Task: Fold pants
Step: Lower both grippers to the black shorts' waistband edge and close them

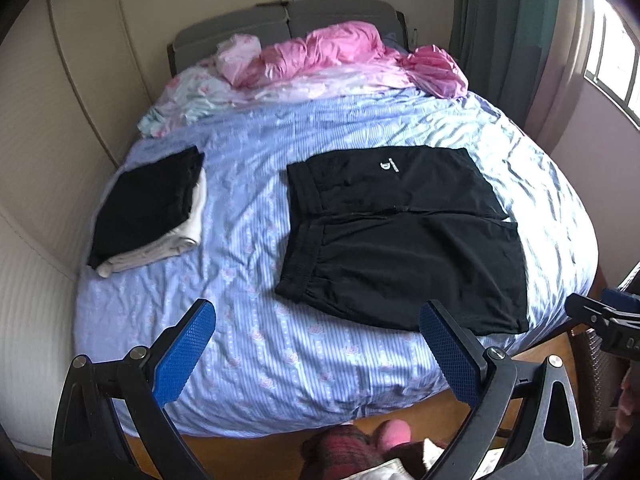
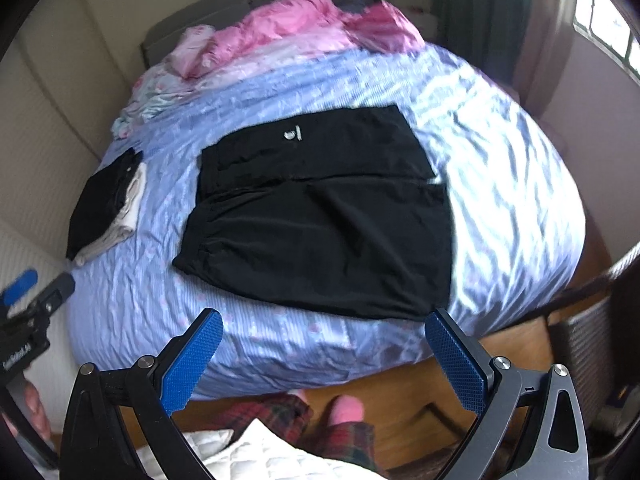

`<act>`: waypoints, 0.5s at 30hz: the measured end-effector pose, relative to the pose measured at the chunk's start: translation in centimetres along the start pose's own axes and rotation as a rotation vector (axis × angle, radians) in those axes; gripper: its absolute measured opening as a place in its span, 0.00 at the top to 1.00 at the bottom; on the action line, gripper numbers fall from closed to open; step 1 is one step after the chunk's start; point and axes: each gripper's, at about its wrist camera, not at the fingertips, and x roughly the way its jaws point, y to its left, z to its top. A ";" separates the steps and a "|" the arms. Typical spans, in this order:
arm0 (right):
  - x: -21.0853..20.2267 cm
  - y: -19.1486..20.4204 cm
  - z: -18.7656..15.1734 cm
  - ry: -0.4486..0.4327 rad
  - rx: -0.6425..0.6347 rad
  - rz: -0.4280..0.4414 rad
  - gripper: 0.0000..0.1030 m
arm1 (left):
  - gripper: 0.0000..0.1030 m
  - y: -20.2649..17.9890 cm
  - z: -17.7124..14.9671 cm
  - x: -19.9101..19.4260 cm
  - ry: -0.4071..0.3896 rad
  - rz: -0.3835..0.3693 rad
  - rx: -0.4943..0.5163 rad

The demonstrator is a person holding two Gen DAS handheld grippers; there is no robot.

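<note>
From the left wrist view, the left gripper hangs above the foot of the bed, jaws spread wide and empty. The black shorts lie flat on the blue sheet, beside a folded clothes stack at the left.

From the right wrist view, the right gripper hovers near the shorts' closest hem, jaws wide apart, gripping nothing, aimed downward at the bed's edge.

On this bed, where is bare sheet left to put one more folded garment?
Free: the strip of blue sheet between the folded stack and the black shorts, and the near band below both. Crowded: the head end, under the pink bedding. Both tools hang open off the near edge.
</note>
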 end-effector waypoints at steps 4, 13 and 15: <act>3.6 0.5 0.4 0.039 0.077 -0.055 0.00 | 0.00 1.9 0.7 4.2 0.046 -0.051 0.015; 10.8 0.4 -1.6 0.092 0.274 -0.099 0.00 | 0.00 3.2 0.7 14.6 0.238 -0.166 -0.026; 12.4 -0.2 -2.2 0.089 0.321 -0.095 0.00 | 0.00 3.2 0.4 16.6 0.281 -0.189 -0.063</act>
